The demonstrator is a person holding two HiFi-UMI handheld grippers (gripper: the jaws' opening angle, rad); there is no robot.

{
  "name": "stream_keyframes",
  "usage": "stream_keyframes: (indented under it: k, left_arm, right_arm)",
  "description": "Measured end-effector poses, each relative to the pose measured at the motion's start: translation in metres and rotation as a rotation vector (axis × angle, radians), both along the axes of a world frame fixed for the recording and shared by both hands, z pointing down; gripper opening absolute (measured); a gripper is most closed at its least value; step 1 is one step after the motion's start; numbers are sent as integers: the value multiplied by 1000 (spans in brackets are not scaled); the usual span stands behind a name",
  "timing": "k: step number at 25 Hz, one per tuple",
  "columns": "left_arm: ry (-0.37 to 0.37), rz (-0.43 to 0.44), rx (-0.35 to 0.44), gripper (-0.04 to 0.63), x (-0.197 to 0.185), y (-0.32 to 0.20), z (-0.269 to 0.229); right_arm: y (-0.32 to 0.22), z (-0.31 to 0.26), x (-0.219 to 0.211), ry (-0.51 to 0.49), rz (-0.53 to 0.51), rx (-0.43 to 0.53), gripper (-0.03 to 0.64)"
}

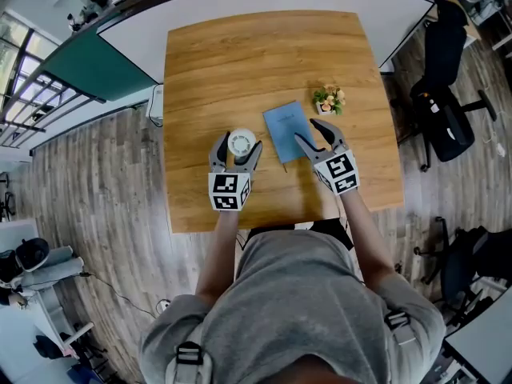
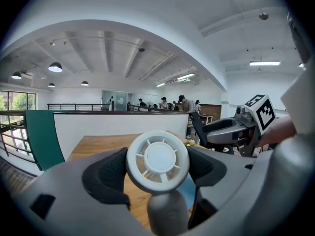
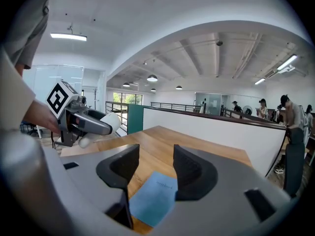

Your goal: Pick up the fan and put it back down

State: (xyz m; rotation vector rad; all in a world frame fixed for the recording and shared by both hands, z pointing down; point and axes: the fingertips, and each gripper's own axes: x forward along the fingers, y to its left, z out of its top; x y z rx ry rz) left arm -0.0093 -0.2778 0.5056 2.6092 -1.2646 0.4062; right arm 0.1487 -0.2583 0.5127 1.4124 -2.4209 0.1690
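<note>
At the left of the wooden surface (image 1: 240,62), the left hand-held gripper (image 1: 238,144) is closed on the fan (image 1: 242,142). Its two pads press the sides of the fan's round white grille, and the grey handle hangs below the jaws. The fan is held above the surface. Right of it, a blue booklet (image 1: 286,130) lies flat on the surface. The right hand-held gripper (image 1: 308,130) hovers over the booklet's right edge with its jaws apart and nothing between them. Farther right, a small pot (image 1: 326,108) stands on the surface, near the booklet's far corner, and contains flowers (image 1: 330,96).
</note>
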Motion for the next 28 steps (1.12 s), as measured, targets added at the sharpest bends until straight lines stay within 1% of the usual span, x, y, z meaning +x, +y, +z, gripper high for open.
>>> stream_keyframes:
  k: [3, 8, 13, 28]
  left_arm:
    - [8, -6, 31, 364, -3, -1, -19]
    - [1, -9, 65, 364, -6, -4, -34]
    - [-11, -17, 64, 364, -11, -7, -34]
    - [-25, -31, 54, 364, -13, -10, -27]
  right_arm:
    - [-3, -18, 0, -5, 8, 34, 207]
    - [-6, -26, -2, 8, 3, 50, 207]
    - [-9, -30, -4, -7, 7, 53, 207]
    - [-14, -26, -3, 6, 13, 38, 206]
